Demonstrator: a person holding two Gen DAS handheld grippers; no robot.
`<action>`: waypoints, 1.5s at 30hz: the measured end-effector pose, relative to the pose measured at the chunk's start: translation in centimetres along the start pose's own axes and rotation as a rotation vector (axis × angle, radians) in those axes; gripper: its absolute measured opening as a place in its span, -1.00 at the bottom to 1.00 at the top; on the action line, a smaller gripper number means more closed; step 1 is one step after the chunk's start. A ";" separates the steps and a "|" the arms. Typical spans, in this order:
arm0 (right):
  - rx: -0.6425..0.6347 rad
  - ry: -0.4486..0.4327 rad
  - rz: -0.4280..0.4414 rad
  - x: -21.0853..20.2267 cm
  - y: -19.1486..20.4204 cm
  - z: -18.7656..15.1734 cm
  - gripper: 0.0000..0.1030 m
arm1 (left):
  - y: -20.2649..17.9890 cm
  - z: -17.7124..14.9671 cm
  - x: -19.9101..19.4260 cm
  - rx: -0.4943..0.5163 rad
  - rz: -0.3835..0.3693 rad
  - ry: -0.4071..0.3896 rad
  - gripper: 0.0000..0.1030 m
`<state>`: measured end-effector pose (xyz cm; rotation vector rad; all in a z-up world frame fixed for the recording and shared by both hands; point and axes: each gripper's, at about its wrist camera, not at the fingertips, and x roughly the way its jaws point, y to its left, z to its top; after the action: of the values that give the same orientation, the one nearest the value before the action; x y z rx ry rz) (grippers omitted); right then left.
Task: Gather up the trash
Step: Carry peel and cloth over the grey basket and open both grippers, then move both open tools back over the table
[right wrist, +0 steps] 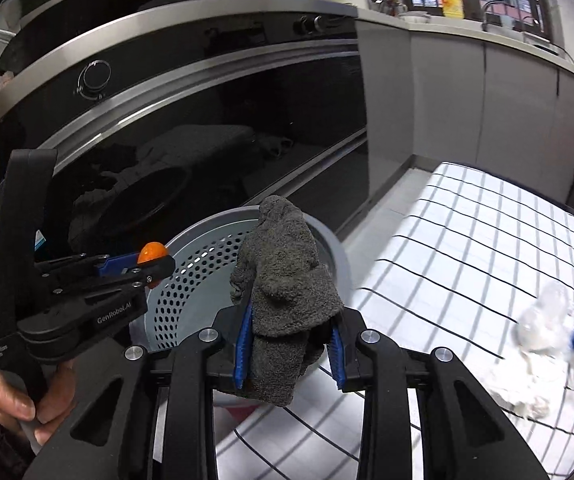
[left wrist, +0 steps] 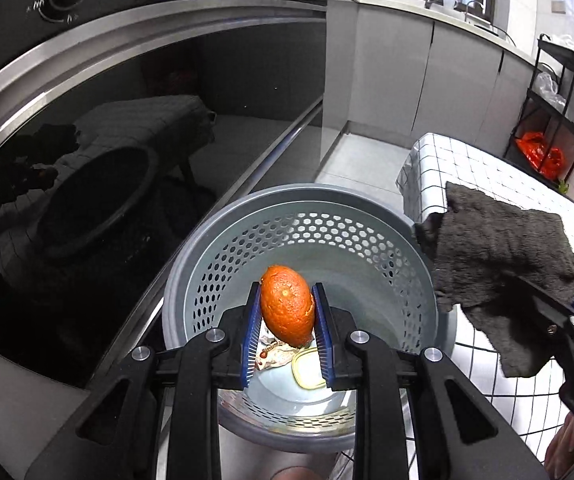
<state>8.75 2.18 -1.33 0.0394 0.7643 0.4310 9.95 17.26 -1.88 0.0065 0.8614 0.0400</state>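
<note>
My left gripper [left wrist: 286,292] is shut on a piece of orange peel [left wrist: 287,306] and hangs over the grey perforated trash bin [left wrist: 307,240]. The peel [right wrist: 151,252] also shows at the left gripper's tip [right wrist: 149,266] in the right wrist view. Scraps of wrapper [left wrist: 277,356] and a pale lid-like piece [left wrist: 307,372] lie on the bin's bottom. My right gripper [right wrist: 291,320] is shut on a dark grey cloth [right wrist: 287,292], held at the bin's near rim [right wrist: 327,240]. That cloth [left wrist: 503,256] hangs at the right in the left wrist view.
A black oven front [left wrist: 127,160] stands just behind the bin. A table with a white checked cloth [right wrist: 467,248] lies to the right, with crumpled white tissue and clear plastic [right wrist: 543,344] on it. A black rack [left wrist: 551,120] holds an orange bag. A hand [right wrist: 19,404] grips the left handle.
</note>
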 end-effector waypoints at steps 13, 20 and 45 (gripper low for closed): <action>-0.011 0.090 0.044 4.6 1.2 0.6 -0.41 | 1.3 0.3 2.9 -0.034 0.009 0.073 -0.51; -0.012 0.091 0.047 5.1 1.7 0.9 -0.40 | 1.3 0.4 2.9 -0.041 0.007 0.070 -0.46; 0.028 0.058 0.008 3.2 0.3 -1.1 0.15 | 1.4 0.1 1.5 -0.052 0.016 0.027 0.34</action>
<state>9.91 3.60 -4.14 0.0560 0.8271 0.4307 10.97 18.70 -2.95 -0.0359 0.8871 0.0776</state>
